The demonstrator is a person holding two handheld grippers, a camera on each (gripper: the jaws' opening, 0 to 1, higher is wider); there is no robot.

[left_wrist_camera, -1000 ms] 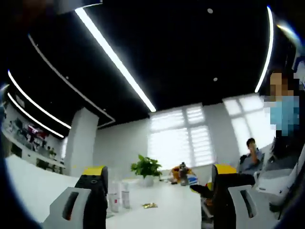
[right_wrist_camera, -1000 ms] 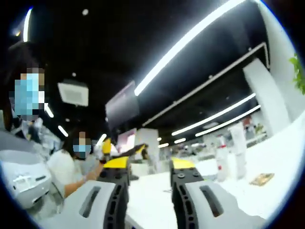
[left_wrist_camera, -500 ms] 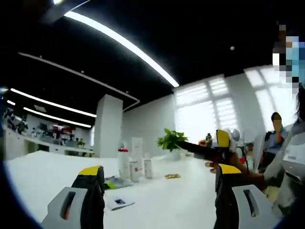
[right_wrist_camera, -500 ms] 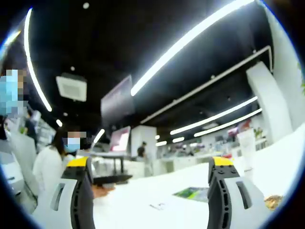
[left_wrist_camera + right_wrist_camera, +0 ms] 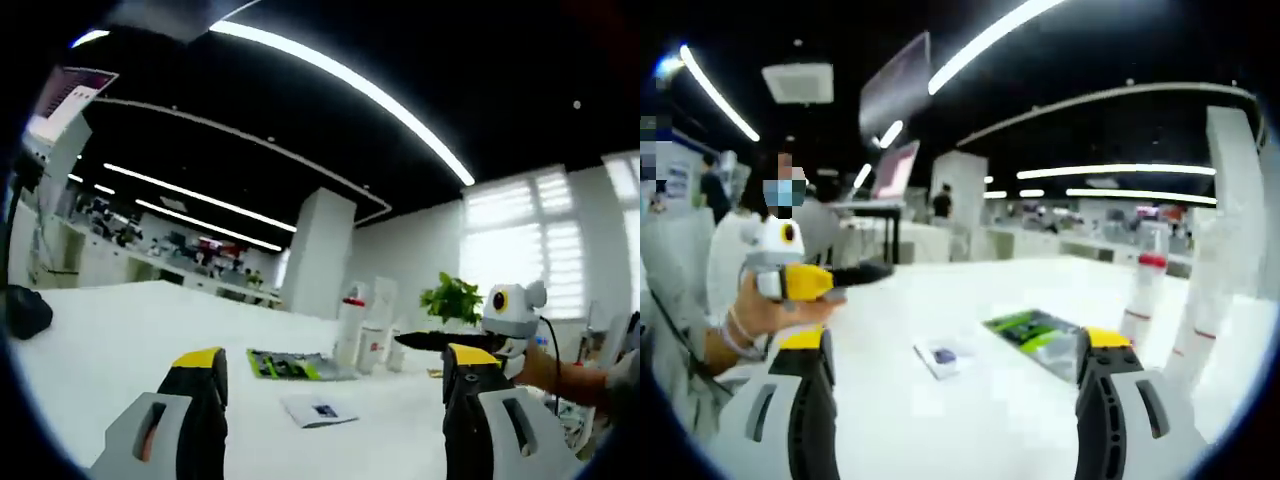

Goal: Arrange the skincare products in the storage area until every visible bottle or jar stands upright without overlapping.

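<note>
My left hand-held gripper (image 5: 335, 400) hangs with its jaws wide apart and empty above the white desk (image 5: 120, 320); my right hand-held gripper (image 5: 955, 385) is likewise spread and carries nothing. I judge this the approach step: nothing is grasped yet. Just beyond my jaws lies a small white card (image 5: 318, 410), then a flat green-and-black packet (image 5: 290, 365). Past the packet stand the skincare products: a tall white bottle with a red collar (image 5: 350, 330) and shorter white bottles (image 5: 376, 345) beside it, all seemingly upright, close together. Next I should close in on that cluster and check for overlap. Behind the bottles are a potted green plant (image 5: 452, 298), bright shuttered windows, a white pillar and ceiling light strips.
</note>
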